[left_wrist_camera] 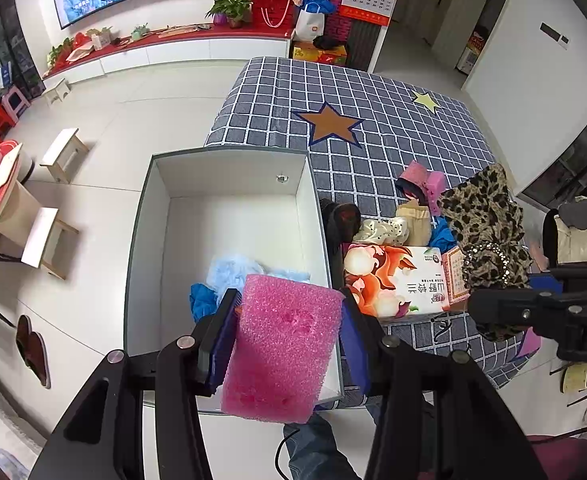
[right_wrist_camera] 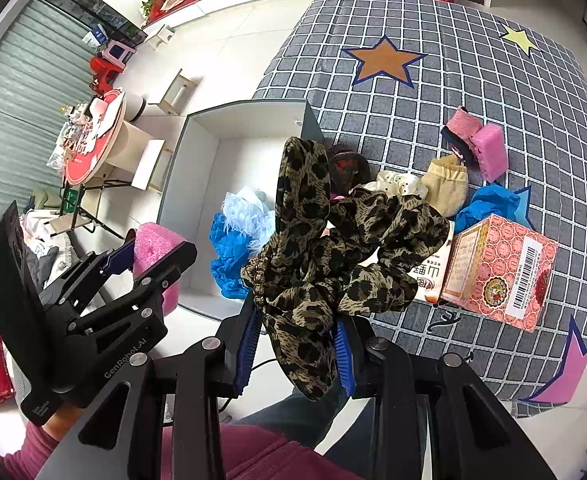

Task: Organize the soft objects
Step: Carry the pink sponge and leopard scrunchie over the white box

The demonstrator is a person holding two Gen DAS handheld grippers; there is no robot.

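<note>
Left wrist view: my left gripper (left_wrist_camera: 289, 312) pinches a pink sponge (left_wrist_camera: 283, 346) between its blue pads, the sponge upright and held over the near right corner of the white storage box (left_wrist_camera: 229, 168). Inside the box lie a pale blue fluffy item (left_wrist_camera: 235, 270) and a blue cloth (left_wrist_camera: 203, 300). Right of the box, on the checked tablecloth (left_wrist_camera: 333, 80), stands a floral tissue box (left_wrist_camera: 393, 280), with mixed soft items behind it. My right gripper (left_wrist_camera: 489, 304) enters from the right, carrying leopard-print fabric (left_wrist_camera: 485, 216).

Right wrist view: my right gripper (right_wrist_camera: 299, 344) is clamped on the leopard-print fabric (right_wrist_camera: 325, 240), which bunches above the fingers, over the box's right wall. A red patterned carton (right_wrist_camera: 501, 268) sits near the right. A second pink sponge (right_wrist_camera: 491, 152), beige cloth (right_wrist_camera: 445, 188) and white dotted cloth (right_wrist_camera: 399, 184) lie on the tablecloth.
</note>
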